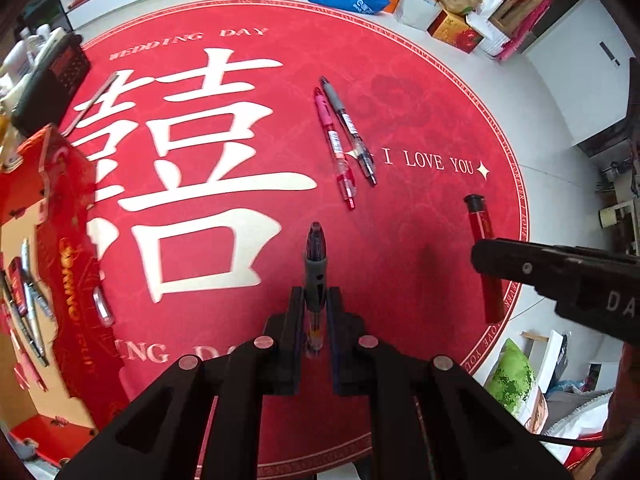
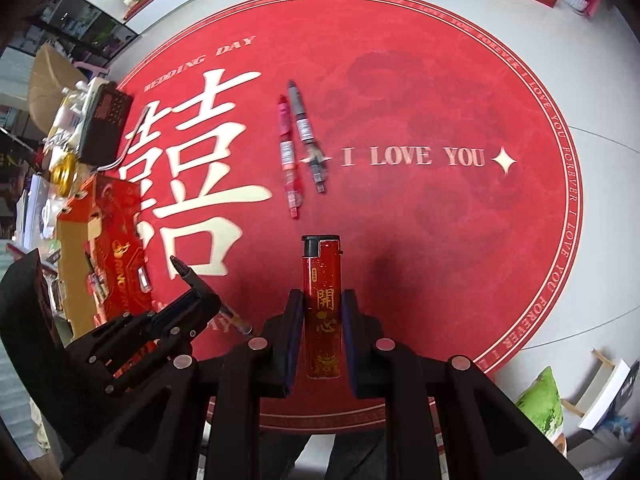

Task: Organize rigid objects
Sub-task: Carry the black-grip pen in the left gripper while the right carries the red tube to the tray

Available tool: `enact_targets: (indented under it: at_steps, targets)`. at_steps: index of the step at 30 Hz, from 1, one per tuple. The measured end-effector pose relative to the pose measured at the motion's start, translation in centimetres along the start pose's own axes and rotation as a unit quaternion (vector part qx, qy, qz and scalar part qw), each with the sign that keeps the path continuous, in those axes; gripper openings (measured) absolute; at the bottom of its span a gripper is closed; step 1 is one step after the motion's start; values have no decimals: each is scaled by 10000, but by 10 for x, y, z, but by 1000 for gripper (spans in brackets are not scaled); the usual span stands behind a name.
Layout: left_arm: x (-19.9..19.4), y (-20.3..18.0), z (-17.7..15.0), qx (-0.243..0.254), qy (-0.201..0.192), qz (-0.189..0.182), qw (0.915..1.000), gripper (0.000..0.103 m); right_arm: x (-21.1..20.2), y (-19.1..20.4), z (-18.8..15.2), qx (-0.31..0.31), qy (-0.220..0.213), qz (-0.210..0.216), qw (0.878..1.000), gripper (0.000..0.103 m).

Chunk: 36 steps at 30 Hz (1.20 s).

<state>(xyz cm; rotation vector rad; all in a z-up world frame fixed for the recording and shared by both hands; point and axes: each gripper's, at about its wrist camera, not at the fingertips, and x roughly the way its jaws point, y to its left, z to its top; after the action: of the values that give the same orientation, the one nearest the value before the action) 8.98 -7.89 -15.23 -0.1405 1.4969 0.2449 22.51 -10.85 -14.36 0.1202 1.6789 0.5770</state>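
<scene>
My left gripper [image 1: 316, 296] points down over the round red mat [image 1: 400, 80] and is shut on a pen [image 1: 316, 264] with a dark grey grip and a clear barrel. My right gripper [image 2: 322, 294] is shut on a red lighter [image 2: 322, 268] with a black cap and gold characters. Each gripper also shows in the other's view: the right gripper [image 1: 492, 258] with the lighter [image 1: 478, 220], and the left gripper [image 2: 200, 292] with the pen [image 2: 182, 270]. A pink pen [image 1: 334, 148] and a grey pen [image 1: 350, 132] lie side by side on the mat. An open red box [image 1: 68, 240] at the left holds several pens.
A black device [image 2: 104, 128] and a thin silver bar [image 2: 134, 140] lie at the mat's left edge behind the red box [image 2: 114, 240]. Bags and cartons [image 1: 452, 12] line the far side of the white floor. A green cushion [image 2: 540, 400] sits at the near right.
</scene>
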Motion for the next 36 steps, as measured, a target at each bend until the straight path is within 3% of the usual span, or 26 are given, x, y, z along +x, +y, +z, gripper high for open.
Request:
enact_targets:
  at_steps: [14, 22, 31, 36]
  targets:
    - [-33, 54, -16, -375, -414, -182, 9983, 11, -10, 61, -15, -310, -124, -89, 9994, 20]
    - [-67, 76, -24, -522, -664, -99, 9964, 11, -23, 87, -15, -611, -224, -94, 9978, 20]
    - [-114, 115, -42, -990, -1019, 51, 9898, 11, -35, 154, -19, -1387, -317, 72, 9898, 20]
    - [-141, 151, -51, -1390, -1223, 356, 9821, 11, -34, 201, -24, -1843, -319, 218, 9821, 20]
